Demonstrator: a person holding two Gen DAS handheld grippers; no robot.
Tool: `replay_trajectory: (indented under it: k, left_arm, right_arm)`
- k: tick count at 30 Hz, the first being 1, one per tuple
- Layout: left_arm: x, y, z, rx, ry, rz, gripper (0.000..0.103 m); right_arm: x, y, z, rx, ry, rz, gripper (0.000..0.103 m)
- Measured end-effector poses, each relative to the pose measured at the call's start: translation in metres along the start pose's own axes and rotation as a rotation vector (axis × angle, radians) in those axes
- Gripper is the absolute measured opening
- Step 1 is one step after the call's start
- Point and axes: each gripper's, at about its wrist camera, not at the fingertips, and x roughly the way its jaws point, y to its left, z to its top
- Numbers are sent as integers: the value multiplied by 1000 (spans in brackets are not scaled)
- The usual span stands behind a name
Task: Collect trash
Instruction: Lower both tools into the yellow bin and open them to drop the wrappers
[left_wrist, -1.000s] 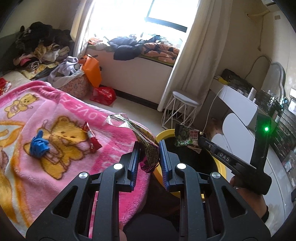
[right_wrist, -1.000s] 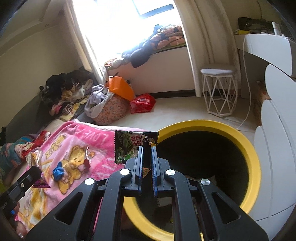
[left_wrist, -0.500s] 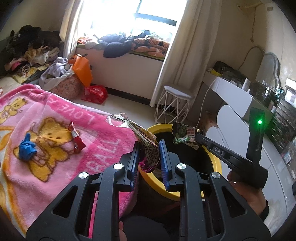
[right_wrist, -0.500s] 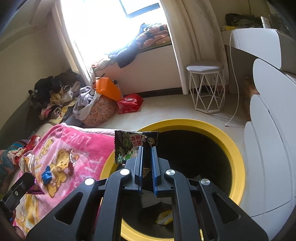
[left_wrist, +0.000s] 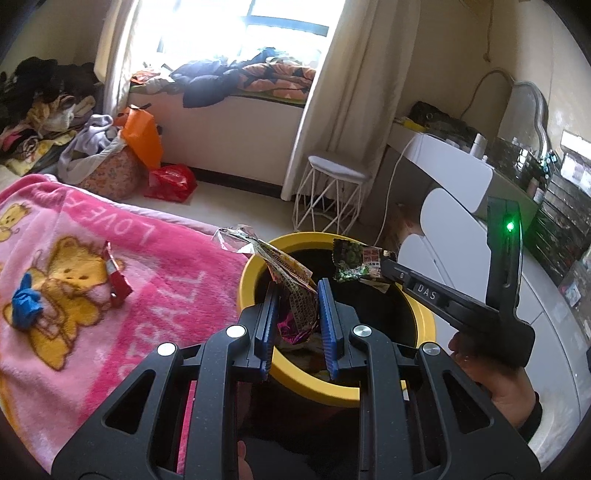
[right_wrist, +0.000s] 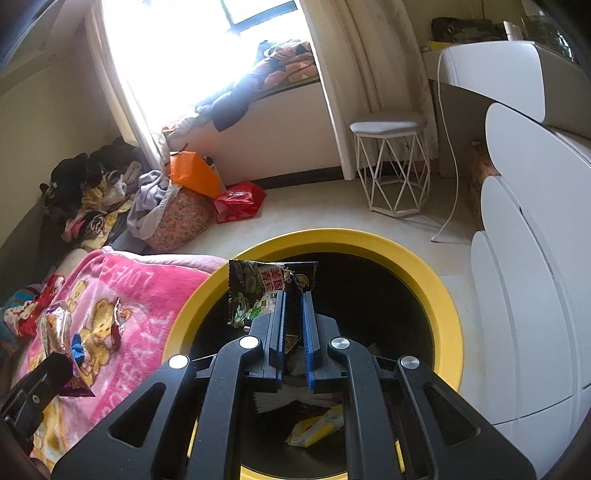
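Observation:
My left gripper is shut on a crinkled snack wrapper and holds it over the near rim of the yellow-rimmed black bin. My right gripper is shut on a green snack packet above the bin's opening; the packet also shows in the left wrist view. A red wrapper and a blue scrap lie on the pink bear blanket. Paper and a yellow packet lie inside the bin.
A white wire stool stands by the curtain. A white dresser is to the right of the bin. A red bag, an orange bag and piles of clothes sit by the window ledge.
Both grippers have moved to the right, from over the blanket's edge to over the bin, each still holding its wrapper. The bin's inside now shows more fully.

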Motion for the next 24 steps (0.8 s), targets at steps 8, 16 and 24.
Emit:
replay_trajectory:
  k: [8,16,24]
  left_arm:
    - [20,-6,-3,17,33,-15,16]
    - [39,-12,-7,35,73,-34,16]
    - [58,-16,-7,38,112,-48,16]
  right_arm:
    - [4,-18,2,43,11,-19,8]
    - [7,-27,1,70,33,-35,8]
    - [11,-35,0,89,53,-34,10]
